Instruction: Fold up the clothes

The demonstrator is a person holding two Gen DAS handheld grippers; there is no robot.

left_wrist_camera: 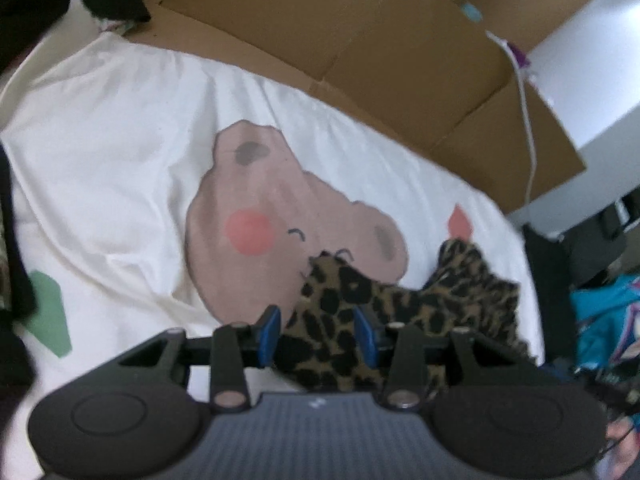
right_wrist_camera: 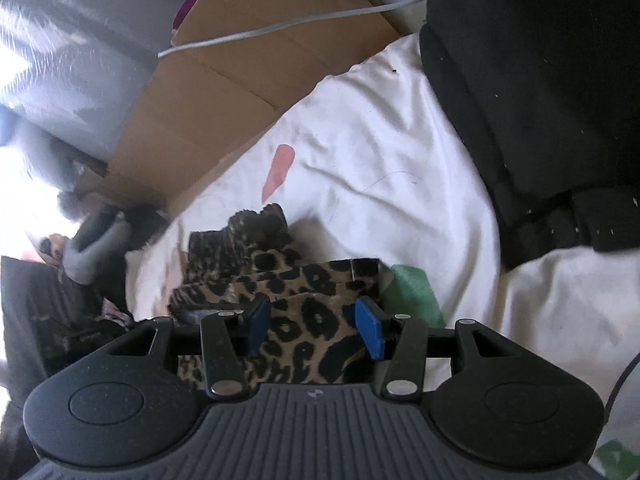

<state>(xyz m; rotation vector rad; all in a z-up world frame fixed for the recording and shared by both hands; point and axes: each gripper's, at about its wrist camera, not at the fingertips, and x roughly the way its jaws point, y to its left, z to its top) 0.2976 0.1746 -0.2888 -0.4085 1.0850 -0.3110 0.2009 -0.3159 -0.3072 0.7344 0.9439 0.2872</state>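
A leopard-print garment (left_wrist_camera: 392,300) lies bunched on a white bedsheet (left_wrist_camera: 120,140) with a pink bear print. My left gripper (left_wrist_camera: 318,334) is open, its blue pads on either side of the garment's near edge. In the right wrist view the same garment (right_wrist_camera: 280,276) looks folded in layers, and my right gripper (right_wrist_camera: 316,330) is open just above its near part. I cannot tell whether the pads touch the cloth.
Flattened brown cardboard (left_wrist_camera: 360,40) lies along the bed's far edge, with a white cable (left_wrist_camera: 528,120) over it. A pile of black clothing (right_wrist_camera: 540,100) sits on the sheet at the right. A teal item (left_wrist_camera: 608,320) lies off the bed's right side.
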